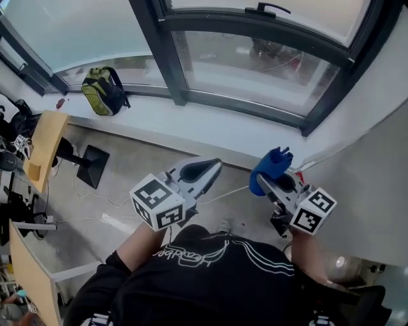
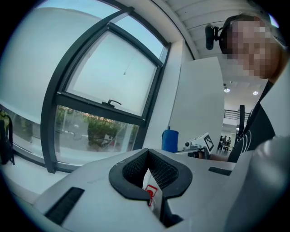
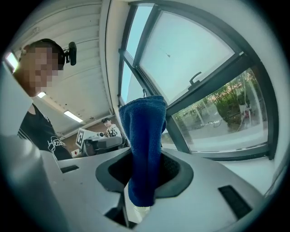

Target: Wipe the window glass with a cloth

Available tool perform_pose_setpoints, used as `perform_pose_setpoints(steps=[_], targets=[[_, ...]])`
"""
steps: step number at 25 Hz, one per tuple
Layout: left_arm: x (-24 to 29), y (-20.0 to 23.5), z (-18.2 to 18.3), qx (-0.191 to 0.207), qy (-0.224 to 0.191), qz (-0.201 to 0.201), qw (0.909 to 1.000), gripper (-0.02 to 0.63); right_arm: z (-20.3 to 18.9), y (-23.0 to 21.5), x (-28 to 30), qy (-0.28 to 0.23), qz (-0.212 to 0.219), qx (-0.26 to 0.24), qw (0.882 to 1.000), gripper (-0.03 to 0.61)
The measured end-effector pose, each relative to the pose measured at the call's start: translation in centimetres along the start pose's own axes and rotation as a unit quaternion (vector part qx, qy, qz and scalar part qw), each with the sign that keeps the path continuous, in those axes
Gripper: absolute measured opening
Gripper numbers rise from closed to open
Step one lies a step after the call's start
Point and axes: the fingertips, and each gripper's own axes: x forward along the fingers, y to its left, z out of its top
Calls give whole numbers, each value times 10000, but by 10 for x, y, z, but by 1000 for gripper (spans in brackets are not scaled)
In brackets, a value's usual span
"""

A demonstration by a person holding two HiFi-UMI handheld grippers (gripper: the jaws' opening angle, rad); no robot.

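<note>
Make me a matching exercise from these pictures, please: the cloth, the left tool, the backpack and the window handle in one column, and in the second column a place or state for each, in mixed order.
Column one
1. blue cloth
2. left tool
3. backpack
4. window handle

Column two
A. lies on the white sill, far left
B. shut, nothing between the jaws
C. sits on the dark window frame
D. clamped in the right tool

Pairs: 1-D, 2-B, 3-A, 4-C
</note>
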Motion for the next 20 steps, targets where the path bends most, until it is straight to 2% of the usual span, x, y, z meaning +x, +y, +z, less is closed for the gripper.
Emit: perform_pose_setpoints(steps=[8,13,16,20], targets=[[17,25,-9,-90,99,92,9999,5,4,-27,14,-84,-133,-59,9999,94],[37,41,-6,-86,-10,-53,9999,5,3,-43,23,-44,-302,-164,9994,94],[50,60,-6,-108,-32,-140,9998,5,4,-59,36,-29,-462,-217,9987,94],[61,104,-6,-332,-117,-59,9994,5,8,-86,71,89,-585,-254,9979,94]])
